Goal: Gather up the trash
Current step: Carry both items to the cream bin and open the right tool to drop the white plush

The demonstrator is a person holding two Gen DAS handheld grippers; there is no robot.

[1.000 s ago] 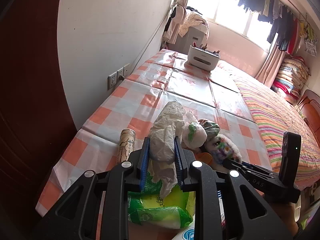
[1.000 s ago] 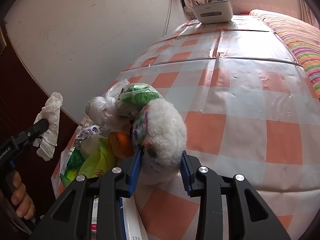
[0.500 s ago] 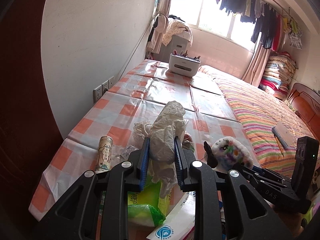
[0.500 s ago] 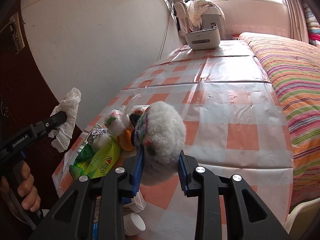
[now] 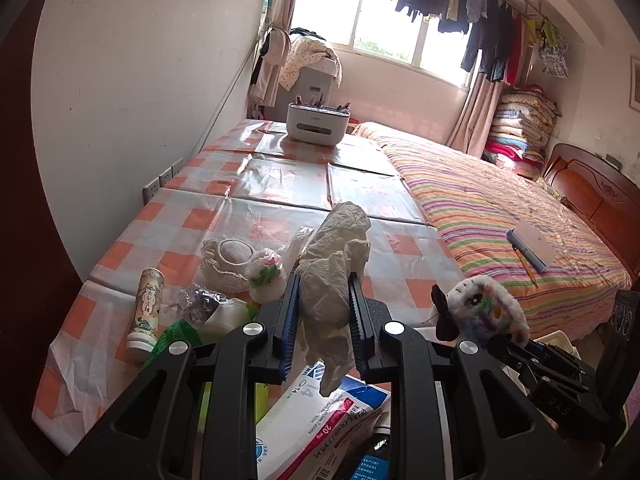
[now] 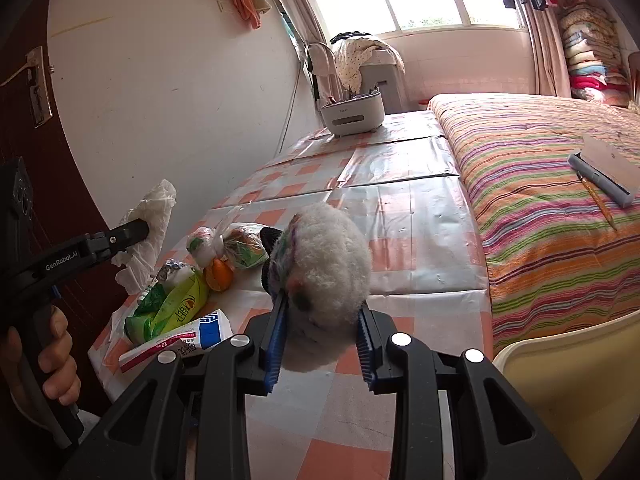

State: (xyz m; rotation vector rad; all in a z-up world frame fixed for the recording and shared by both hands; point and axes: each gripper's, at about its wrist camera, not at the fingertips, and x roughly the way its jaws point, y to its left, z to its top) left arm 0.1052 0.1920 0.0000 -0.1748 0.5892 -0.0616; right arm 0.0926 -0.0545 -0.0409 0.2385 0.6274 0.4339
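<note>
Both grippers carry trash lifted clear above the checked orange-white tablecloth (image 5: pixel 280 184), left gripper (image 5: pixel 322 320) clamped on crumpled white tissue (image 5: pixel 332 264), right gripper (image 6: pixel 320 336) squeezing fluffy white plush ball (image 6: pixel 324 264), likely bin-bound.

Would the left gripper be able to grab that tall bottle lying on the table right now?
Probably not yet: the left gripper is shut on a crumpled tissue, so nothing else fits. The bottle itself lies uncovered.

daylight pours through the far window (image 5: pixel 384 36), blown out white; glare streaks the table (image 5: pixel 280 184); sharp focus, fisheye-bent dark corners.
</note>
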